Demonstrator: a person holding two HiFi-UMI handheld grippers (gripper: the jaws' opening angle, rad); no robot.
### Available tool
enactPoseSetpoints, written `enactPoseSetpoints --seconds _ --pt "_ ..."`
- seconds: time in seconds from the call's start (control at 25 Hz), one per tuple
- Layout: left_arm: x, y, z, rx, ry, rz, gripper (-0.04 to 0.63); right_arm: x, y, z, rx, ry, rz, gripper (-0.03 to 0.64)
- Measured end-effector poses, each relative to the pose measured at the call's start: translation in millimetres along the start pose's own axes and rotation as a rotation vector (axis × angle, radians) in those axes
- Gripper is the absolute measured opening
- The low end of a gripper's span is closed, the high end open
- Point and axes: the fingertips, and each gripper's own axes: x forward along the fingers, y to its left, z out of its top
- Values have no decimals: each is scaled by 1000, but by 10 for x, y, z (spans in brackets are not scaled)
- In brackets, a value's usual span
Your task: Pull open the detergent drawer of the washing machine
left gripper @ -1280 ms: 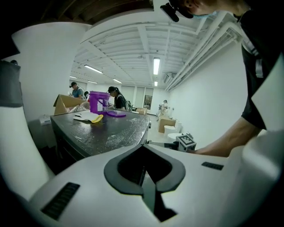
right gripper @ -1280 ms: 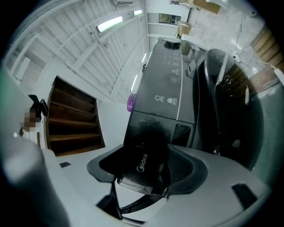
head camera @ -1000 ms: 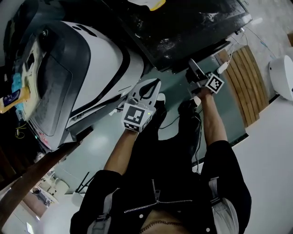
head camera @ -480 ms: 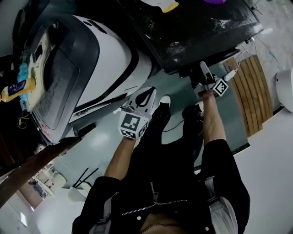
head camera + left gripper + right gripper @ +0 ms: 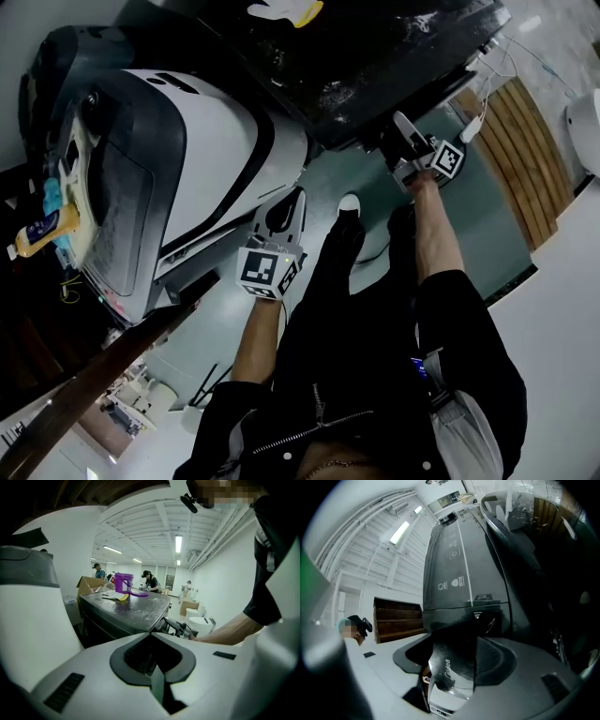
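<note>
Far left, head view: white washing machine [image 5: 225, 141] with a grey lid panel, tilted across the frame. A yellow bottle [image 5: 37, 230] with a blue label sits at its outer left edge.

Left gripper [image 5: 292, 199]: hangs just beside the white machine's lower right corner, over the pale green floor [image 5: 211, 309], touching nothing. Its own view shows the jaws together at the tips and nothing between them.

Centre, top: dark washing machine [image 5: 375, 47] with a dusty black top. A yellow-and-white item [image 5: 286, 11] lies on the far part of that top. The left gripper view also shows a purple bucket [image 5: 123, 581] at the top's far edge.

Right gripper [image 5: 403, 127]: tilted upward at the dark machine's front edge, near its right corner, on the end of a bare forearm [image 5: 433, 225]. Its own view looks up the machine's front panel, with small printed icons above.

Detergent drawer [image 5: 452, 677]: a glossy dark front with pale lettering, sitting between the right jaws and filling the gap. The jaws have just been closing and now stand wide on it. The right pad lies against it; the left side is in shadow. How far out the drawer sits, I cannot tell.

Right of the gripper: wooden slatted panel [image 5: 511, 150] on the floor. Beyond it, at the frame's right edge, a white rounded object [image 5: 586, 131].
</note>
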Motion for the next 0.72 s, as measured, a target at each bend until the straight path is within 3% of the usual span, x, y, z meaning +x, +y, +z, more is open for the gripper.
enactPoseSetpoints --seconds 0.72 --pt "185 -197 195 37 -12 -98 21 -584 264 -82 13 -69 -19 270"
